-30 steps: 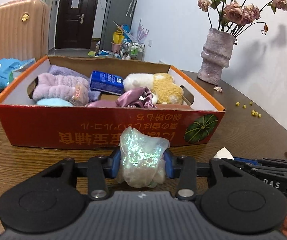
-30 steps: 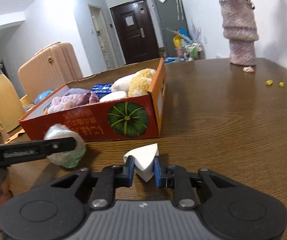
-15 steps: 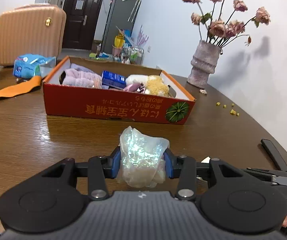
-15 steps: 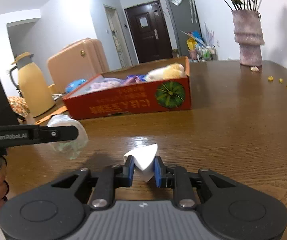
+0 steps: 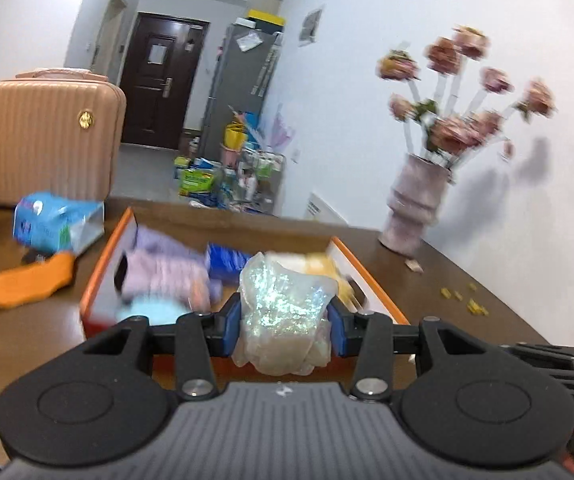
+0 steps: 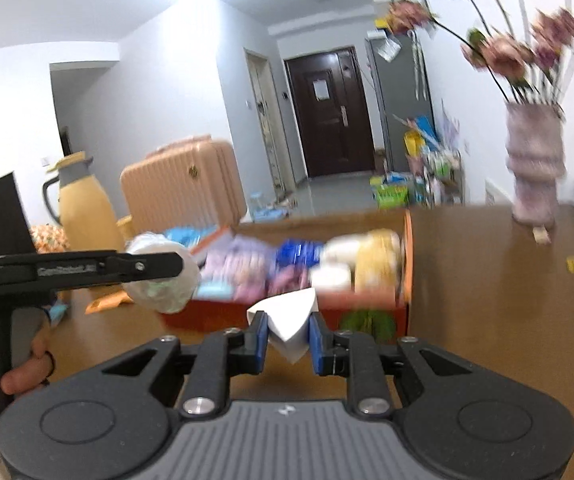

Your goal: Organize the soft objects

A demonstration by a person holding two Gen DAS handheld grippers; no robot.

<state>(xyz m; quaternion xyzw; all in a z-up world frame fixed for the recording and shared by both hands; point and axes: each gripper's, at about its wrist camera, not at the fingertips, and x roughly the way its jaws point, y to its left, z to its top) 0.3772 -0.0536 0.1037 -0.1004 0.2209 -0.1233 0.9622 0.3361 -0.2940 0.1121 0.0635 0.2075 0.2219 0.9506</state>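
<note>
blurred orange cardboard box (image 5: 103, 268) contents unclear | left gripper (image 5: 283, 316) clamps iridescent crumpled plastic bag (image 5: 287, 312) | right gripper (image 6: 286, 334) pinches white folded paper (image 6: 287, 316), both raised near box

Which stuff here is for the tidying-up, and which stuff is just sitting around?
For the tidying:
- left gripper squeezing a shiny crumpled bag
- right gripper squeezing a white folded cloth
- orange box already holding soft things

Just sitting around:
- vase of flowers
- suitcase
- yellow jug
- blue packet on the table
</note>
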